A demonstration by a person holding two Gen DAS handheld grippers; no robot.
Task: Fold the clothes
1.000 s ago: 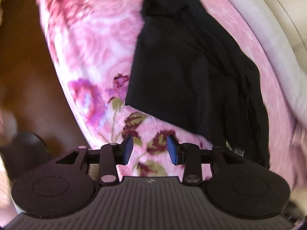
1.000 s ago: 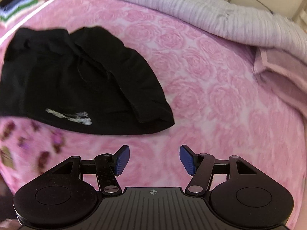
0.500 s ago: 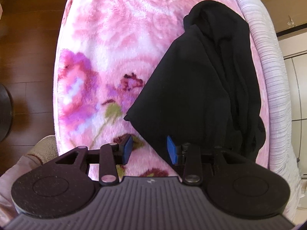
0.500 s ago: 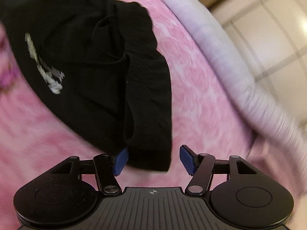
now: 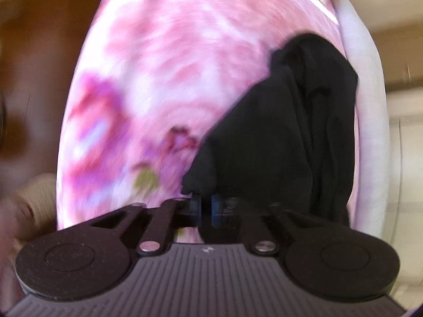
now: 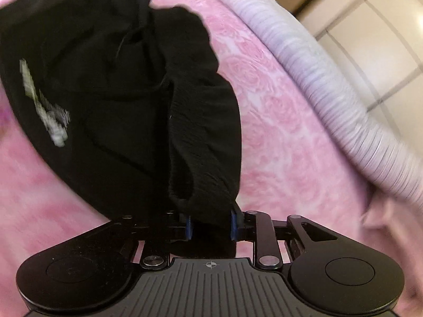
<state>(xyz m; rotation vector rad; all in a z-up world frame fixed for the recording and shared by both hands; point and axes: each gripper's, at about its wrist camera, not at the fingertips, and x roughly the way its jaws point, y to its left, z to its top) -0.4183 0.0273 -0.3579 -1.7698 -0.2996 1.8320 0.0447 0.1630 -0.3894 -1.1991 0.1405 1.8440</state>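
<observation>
Now both tools have a corner of the black garment [image 6: 132,100] at the bottom of their frames.

Lying on the pink floral bed cover [image 5: 158,79], the garment runs its long axis away from each tool: toward the upper right of the left wrist frame, toward the upper left of the right wrist frame. The left tool [image 5: 206,208] is clenched on the near pointed corner, cloth pinched between its blue pads. The right tool [image 6: 210,227] is closing, with a thick ribbed hem bunched between its pads; they appear to press on it, though blur makes that less than sure. Neither hand is nearer; each has its own end of one edge. The cloth looks soft, rumpled and layered, with a pale printed mark [image 6: 45,111] at the left of the right wrist frame.
</observation>
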